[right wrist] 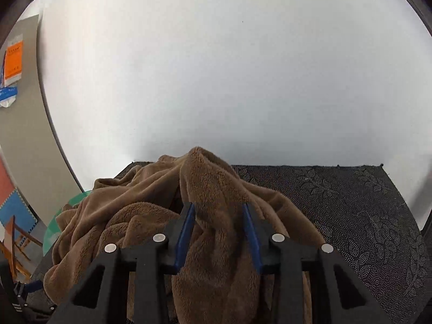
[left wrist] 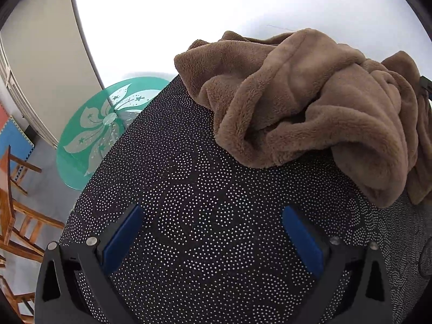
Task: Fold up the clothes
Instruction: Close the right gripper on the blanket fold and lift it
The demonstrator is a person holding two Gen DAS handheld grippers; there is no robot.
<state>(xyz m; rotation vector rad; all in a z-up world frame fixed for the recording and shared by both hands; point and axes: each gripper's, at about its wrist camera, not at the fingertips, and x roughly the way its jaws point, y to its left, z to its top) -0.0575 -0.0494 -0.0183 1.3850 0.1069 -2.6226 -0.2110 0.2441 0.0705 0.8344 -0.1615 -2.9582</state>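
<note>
Blue pads of your right hand-held gripper (right wrist: 219, 225) sit nearest the lens, narrowed onto a raised ridge of the brown fleece garment (right wrist: 151, 216); the pile bulges between them and appears pinched, so you have hold of a fold. That grip likely serves to lift one edge clear of the heap so the shape can be found before folding.

Your left hand-held gripper (left wrist: 213, 232) stands wide open with nothing between its pads, hovering over bare dotted black cloth on the table (left wrist: 189, 189), near and left of the garment. It looks ready to take a second edge.

The garment lies crumpled at the far right of the table in the left view, against the white wall; it is not yet spread or folded.

Hard to make out: which part of the garment is pinched, since sleeves, hem and collar are lost in the bunching. Its right side is cut off in the left view. A green glass round table (left wrist: 108, 124) is partly hidden behind the near table edge.
</note>
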